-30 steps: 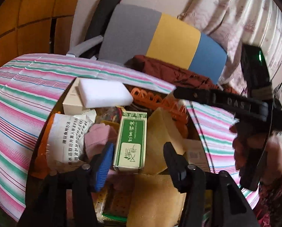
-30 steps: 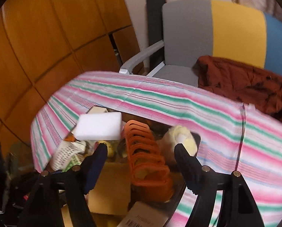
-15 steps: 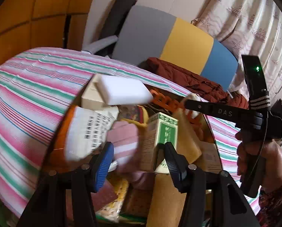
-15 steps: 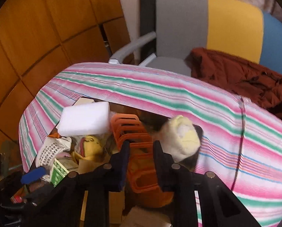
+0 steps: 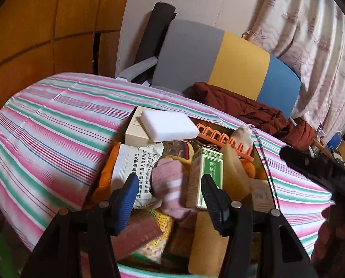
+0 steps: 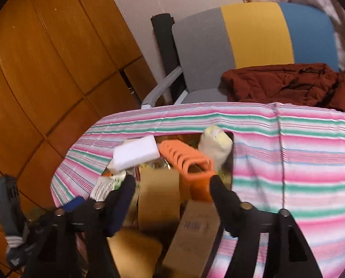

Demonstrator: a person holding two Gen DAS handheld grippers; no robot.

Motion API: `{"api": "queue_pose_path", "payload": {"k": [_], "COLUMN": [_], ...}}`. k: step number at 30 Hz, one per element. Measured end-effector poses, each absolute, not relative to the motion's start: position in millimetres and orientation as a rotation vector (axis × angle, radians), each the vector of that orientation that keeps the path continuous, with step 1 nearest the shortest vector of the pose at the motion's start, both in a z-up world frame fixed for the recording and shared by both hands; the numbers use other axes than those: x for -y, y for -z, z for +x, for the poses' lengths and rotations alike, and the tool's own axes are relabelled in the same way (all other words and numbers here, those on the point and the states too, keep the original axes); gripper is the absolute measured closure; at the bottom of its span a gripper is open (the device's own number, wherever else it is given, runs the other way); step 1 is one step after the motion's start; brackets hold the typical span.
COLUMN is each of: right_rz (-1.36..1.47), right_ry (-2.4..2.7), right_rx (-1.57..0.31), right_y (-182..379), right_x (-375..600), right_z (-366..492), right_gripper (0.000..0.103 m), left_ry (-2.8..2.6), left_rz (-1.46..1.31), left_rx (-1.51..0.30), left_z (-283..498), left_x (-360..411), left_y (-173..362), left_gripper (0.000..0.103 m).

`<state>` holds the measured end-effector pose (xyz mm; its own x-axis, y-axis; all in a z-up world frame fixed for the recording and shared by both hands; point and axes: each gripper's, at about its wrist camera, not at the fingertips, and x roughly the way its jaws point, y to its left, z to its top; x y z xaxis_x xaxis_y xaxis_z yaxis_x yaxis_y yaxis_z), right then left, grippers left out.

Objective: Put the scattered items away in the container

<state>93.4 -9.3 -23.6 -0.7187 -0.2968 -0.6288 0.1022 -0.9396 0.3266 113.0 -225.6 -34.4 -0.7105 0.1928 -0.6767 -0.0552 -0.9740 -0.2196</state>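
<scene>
Left gripper [image 5: 169,193] open, empty, over pink sock [image 5: 170,185]. Right gripper [image 6: 171,195] opening, gripping nothing. White packet [image 5: 135,164] printed in Chinese; green box [image 5: 210,171] lettering unreadable.

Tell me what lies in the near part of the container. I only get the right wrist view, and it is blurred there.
Observer: The left wrist view shows a pink sock with white stripes in the container, right beside an upright green box.
Operator: Is the left gripper holding either one?
Observer: No. The left gripper is open above them and grips nothing.
Operator: Anything nearer than the sock?
Observer: Yes, a dark red block lies on top of a yellow packet.
</scene>
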Motion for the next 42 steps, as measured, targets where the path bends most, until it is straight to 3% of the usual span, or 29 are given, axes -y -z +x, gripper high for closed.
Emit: {"api": "queue_pose_path", "payload": {"k": [3,20,26,42], "right_rz": [1.085,1.076,1.088,1.093], "right_ry": [2.786,2.845,2.856,2.894], "right_rx": [0.377,0.236,0.211,0.271], "right_y": [23,23,25,30], "right_x": [16,63,70,58], "right_z": [113,155,158,161], "right_gripper": [0.012,0.001,0.001,0.000], "left_ry": [-2.802,-2.929,-2.905,-2.875], "left_rz": [-1.125,-1.202,-1.194,-1.335], "left_rx": [0.203,-0.054,0.024,-0.049], "left_z": [124,161,165,160], "left_x": [224,218,225,214], "left_y": [28,15,13,27], "left_gripper": [0.046,0.046,0.046,0.046]}}
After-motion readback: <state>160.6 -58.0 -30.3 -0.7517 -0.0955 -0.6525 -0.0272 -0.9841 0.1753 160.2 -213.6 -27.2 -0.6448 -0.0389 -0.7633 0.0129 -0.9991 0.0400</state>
